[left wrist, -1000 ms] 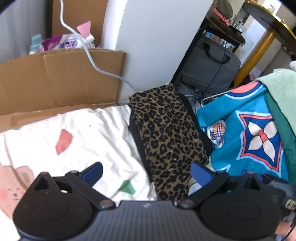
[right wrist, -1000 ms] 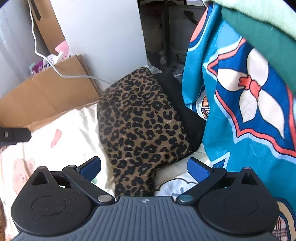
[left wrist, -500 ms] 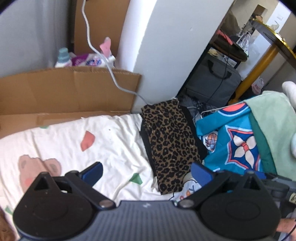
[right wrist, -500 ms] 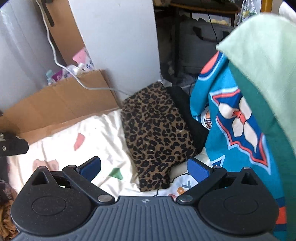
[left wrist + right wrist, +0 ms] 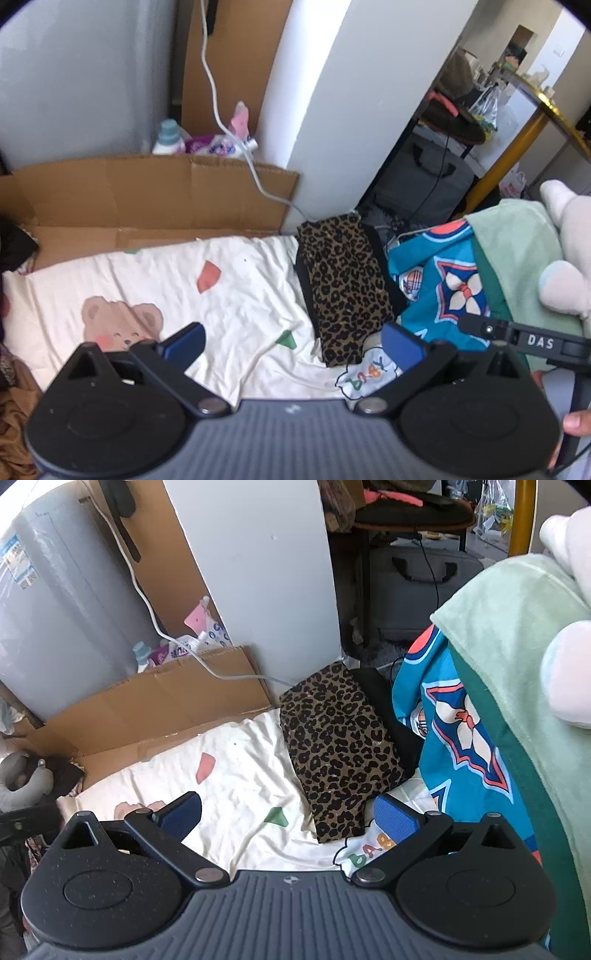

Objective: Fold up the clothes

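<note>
Left gripper [image 5: 293, 341] was spread wide with nothing between its blue pads [image 5: 184, 343]; it hung above the white printed sheet [image 5: 236, 295]. Right gripper [image 5: 288, 814] was likewise spread and empty, above the same sheet. Just beyond both, a folded leopard-print garment [image 5: 345, 284] lay flat on the sheet's right part, a black garment [image 5: 384, 701] under its far-right edge. Touching that on the right: a blue patterned cloth [image 5: 469, 753], with a pale green cloth [image 5: 509, 635] draped over it. Behind the sheet stood flattened cardboard [image 5: 147, 195], crossed by a white cable [image 5: 236, 140]. Farther back, a white pillar [image 5: 266, 579] and a grey bag [image 5: 417, 583].
</note>
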A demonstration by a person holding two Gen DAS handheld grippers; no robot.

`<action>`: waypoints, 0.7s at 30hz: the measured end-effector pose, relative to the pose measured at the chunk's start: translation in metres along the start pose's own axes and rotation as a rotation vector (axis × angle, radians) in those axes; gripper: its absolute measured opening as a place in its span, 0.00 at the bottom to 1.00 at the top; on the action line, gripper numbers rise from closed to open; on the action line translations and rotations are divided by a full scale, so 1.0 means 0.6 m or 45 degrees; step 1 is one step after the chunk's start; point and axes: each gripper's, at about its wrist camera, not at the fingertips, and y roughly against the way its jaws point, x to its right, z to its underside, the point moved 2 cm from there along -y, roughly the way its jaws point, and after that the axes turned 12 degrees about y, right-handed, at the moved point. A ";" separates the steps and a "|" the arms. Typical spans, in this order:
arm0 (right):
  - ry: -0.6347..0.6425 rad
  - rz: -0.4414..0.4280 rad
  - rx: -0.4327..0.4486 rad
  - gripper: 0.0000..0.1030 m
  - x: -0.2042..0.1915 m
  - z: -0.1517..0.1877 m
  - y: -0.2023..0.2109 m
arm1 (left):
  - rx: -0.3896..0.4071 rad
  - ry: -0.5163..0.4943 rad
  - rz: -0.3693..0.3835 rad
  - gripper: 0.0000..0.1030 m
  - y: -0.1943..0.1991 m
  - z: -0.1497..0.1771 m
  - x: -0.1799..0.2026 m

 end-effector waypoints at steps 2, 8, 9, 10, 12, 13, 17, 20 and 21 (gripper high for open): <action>0.012 -0.004 0.016 0.99 -0.011 0.000 0.024 | 0.014 0.005 -0.005 1.00 0.035 -0.005 -0.007; 0.078 -0.007 0.111 0.99 -0.039 0.003 0.111 | 0.088 -0.084 -0.082 1.00 0.155 -0.007 -0.028; 0.079 -0.005 0.118 0.99 -0.042 0.003 0.122 | 0.100 -0.094 -0.089 1.00 0.170 -0.005 -0.033; 0.081 -0.003 0.126 0.99 -0.046 0.003 0.131 | 0.112 -0.104 -0.095 1.00 0.186 -0.002 -0.038; 0.096 0.004 0.137 0.99 -0.057 0.004 0.150 | 0.154 -0.105 -0.101 1.00 0.219 0.003 -0.050; 0.107 -0.004 0.144 0.99 -0.062 0.004 0.157 | 0.170 -0.097 -0.107 1.00 0.230 0.006 -0.057; 0.132 -0.044 0.166 0.99 -0.084 0.010 0.181 | 0.227 -0.075 -0.130 1.00 0.271 0.019 -0.083; 0.121 -0.051 0.181 0.99 -0.092 0.020 0.193 | 0.247 -0.083 -0.143 1.00 0.282 0.037 -0.098; 0.116 -0.050 0.187 0.99 -0.094 0.024 0.196 | 0.256 -0.077 -0.142 1.00 0.287 0.046 -0.109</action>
